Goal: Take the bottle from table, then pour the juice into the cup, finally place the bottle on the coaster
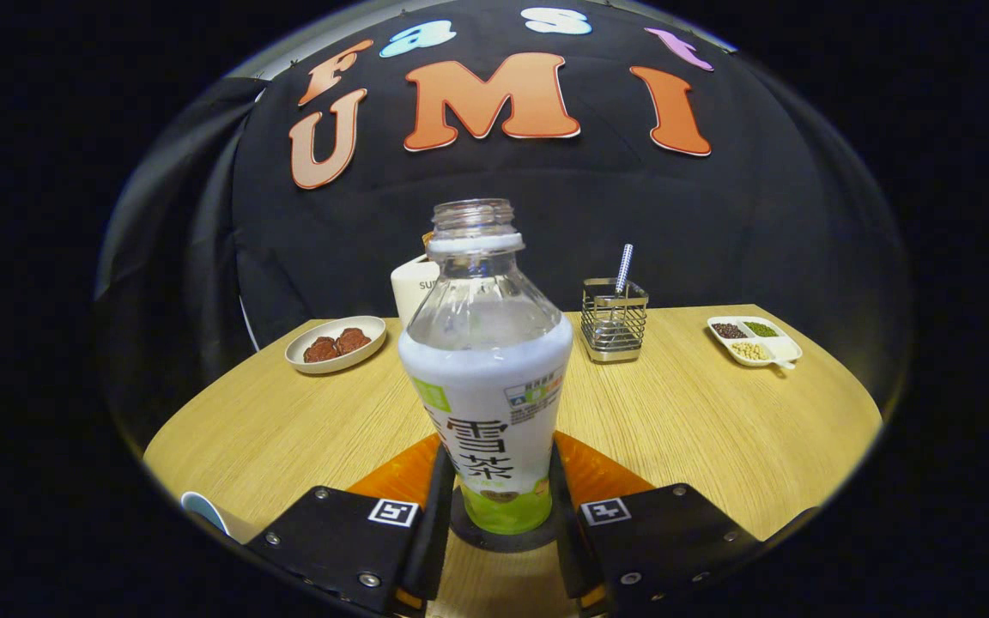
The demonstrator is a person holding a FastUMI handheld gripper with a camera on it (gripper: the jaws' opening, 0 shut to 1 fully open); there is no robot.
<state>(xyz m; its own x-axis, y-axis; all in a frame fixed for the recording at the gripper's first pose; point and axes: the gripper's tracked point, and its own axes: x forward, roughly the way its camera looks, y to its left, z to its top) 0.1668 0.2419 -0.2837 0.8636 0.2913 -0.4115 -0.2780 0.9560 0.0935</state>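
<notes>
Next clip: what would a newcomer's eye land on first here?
The open, capless bottle, upright between the gripper fingers, which press on its lower sides; its base sits on a dark round coaster on the wooden table. Beyond it stand a white cup, a plate of brown pieces and a wire holder with a straw.

The tool (501, 515) points level, its fingers (434, 506) closed against something between them.

one bottle (488, 378), one coaster (503, 539), two dishes (336, 343) (755, 340), one wire holder (614, 319), one straw (624, 269).
</notes>
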